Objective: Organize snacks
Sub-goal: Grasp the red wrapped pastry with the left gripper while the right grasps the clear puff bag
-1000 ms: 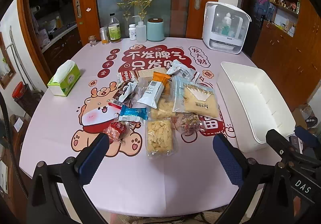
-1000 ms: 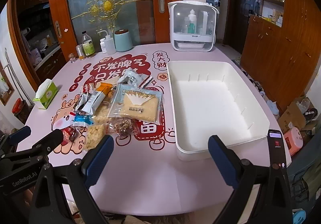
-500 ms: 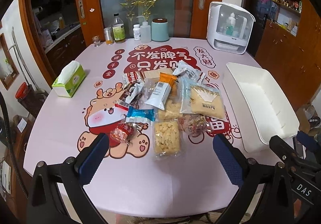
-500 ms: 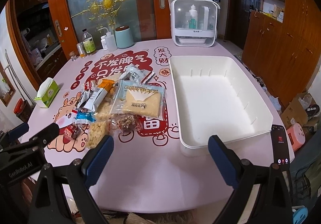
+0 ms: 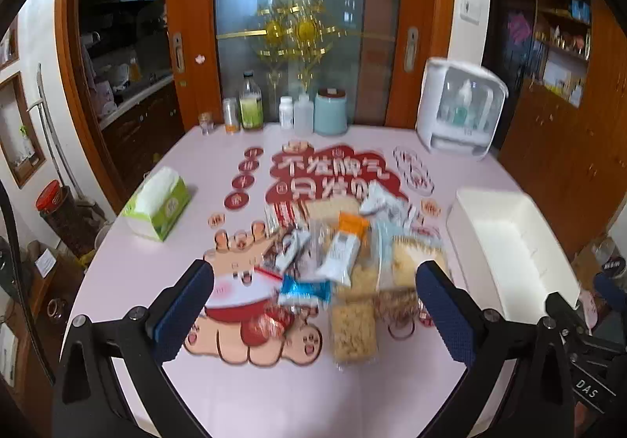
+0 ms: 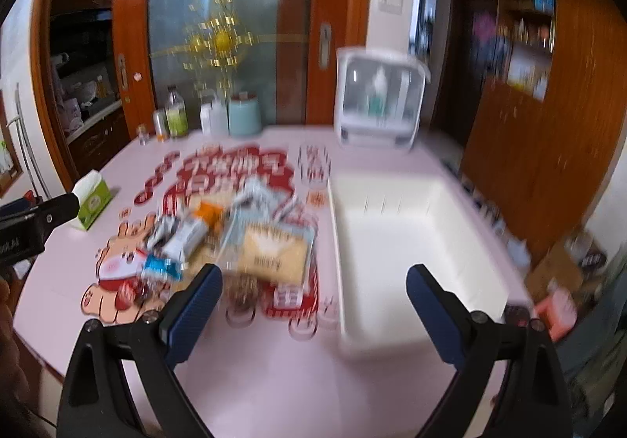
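blue-padded fingers (image 5: 188,304) of the left gripper (image 5: 313,304) stand wide apart above the near edge of the round pink table (image 5: 274,391), with nothing between them. the right gripper (image 6: 313,304) is spread just as wide, nothing clamped, hanging over bare tabletop with its right finger in front of the white bin (image 6: 411,242).

just beyond the left gripper's tips lies the snack pile (image 5: 341,249), heaped on the cartoon print in the middle of the table. nearest is a clear bag of pale yellow puffs (image 5: 352,328), with a small red wrapped sweet (image 5: 266,326) to its left and a blue packet (image 5: 303,291) just behind. a white-and-orange packet (image 5: 345,246) lies across the middle of the heap, and a flat clear bag of beige crackers (image 6: 274,246) lies on the side next to the bin; motion blur makes the smaller wrappers hard to tell apart. the bin sits empty to the right of the pile, near but not touching it.

off to the left a green tissue box (image 5: 158,202) stands alone. at the far edge are a row of bottles and a teal canister (image 5: 330,110), then a white cabinet with a clear front (image 5: 458,112).
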`<action>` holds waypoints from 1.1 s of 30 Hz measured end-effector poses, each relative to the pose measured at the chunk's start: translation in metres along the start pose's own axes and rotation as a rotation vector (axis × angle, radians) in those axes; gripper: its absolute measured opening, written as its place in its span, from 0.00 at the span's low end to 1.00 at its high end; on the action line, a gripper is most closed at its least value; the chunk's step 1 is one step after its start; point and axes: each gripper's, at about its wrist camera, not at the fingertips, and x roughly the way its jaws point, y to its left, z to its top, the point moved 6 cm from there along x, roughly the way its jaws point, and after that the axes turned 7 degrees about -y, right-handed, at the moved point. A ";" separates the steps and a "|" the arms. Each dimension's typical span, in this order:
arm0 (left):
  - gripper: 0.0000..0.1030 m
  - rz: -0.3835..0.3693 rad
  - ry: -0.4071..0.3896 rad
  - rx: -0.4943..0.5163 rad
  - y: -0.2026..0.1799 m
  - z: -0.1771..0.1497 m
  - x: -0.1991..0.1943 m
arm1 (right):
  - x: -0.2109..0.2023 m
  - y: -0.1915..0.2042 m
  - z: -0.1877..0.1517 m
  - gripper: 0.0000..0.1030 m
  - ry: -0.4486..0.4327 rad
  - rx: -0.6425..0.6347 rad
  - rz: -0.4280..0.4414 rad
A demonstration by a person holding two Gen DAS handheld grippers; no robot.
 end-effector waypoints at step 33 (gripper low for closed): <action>1.00 0.059 0.329 0.050 0.085 -0.126 0.155 | 0.152 0.151 -0.104 0.87 0.442 -0.079 0.362</action>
